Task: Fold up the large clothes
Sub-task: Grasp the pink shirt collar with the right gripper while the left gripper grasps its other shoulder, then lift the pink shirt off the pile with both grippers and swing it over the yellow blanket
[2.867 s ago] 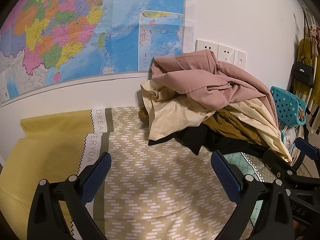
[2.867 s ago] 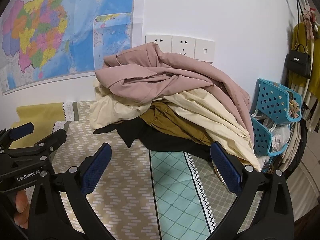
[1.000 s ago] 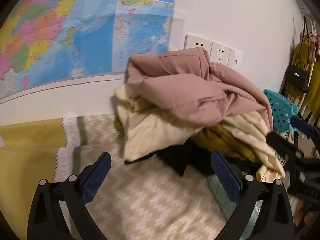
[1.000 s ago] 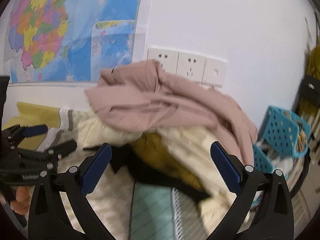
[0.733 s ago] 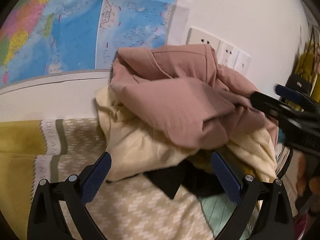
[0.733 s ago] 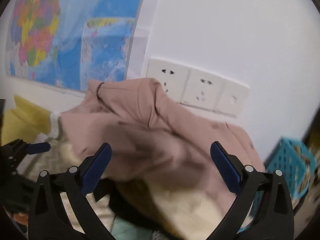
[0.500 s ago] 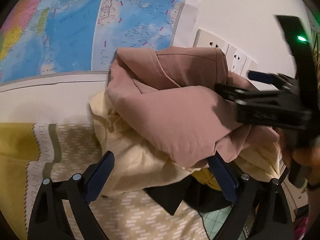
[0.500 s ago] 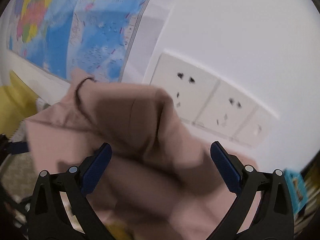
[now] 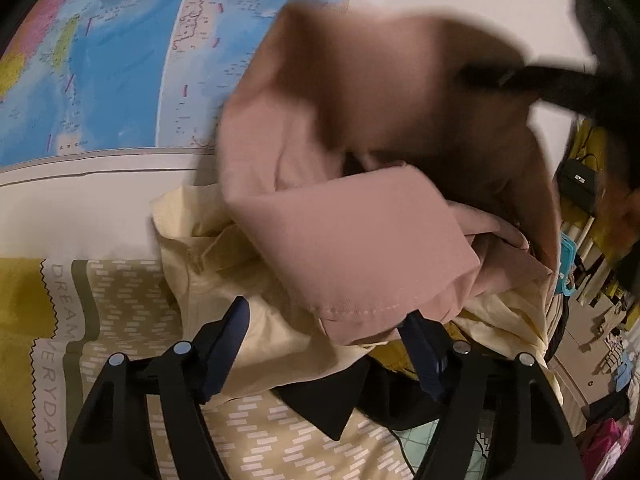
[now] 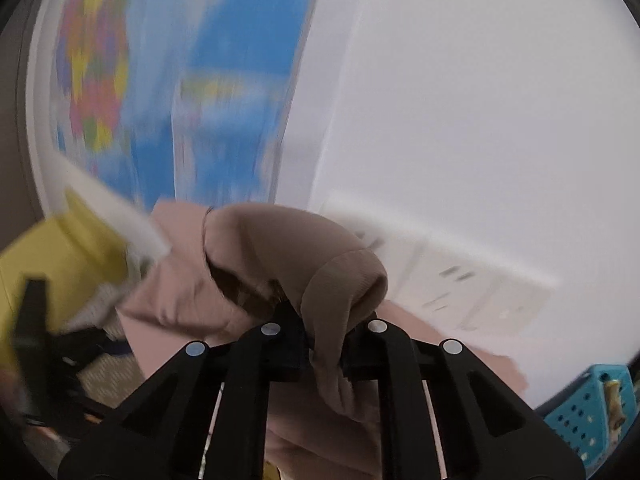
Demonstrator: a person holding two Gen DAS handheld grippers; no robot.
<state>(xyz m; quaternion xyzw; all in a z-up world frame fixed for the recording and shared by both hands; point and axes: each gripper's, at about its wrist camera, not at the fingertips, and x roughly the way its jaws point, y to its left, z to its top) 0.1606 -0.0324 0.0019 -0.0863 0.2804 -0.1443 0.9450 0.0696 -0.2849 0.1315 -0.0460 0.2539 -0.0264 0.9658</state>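
While the left hand-held gripper [image 9: 324, 344] waits low by the heap, its two blue pads are apart and closing in, and the hemmed fold of the pink garment [image 9: 352, 240] hangs down between them. The pads do not seem to press on it yet. This fold lies straight ahead of the gripper and a little above it, and its hem runs across from pad to pad. Under it sit a cream garment [image 9: 224, 280] and a black one [image 9: 332, 404] on the patterned bed cover [image 9: 132, 320]. Up on the right, the other gripper shows only as a dark blur.

From the right wrist, the right hand-held gripper [image 10: 324, 348] is shut tight on a bunch of the pink garment [image 10: 280, 248], right at its tips, and the cloth trails off down to the left. The left one is nearer the hem, so I think it should pinch next.
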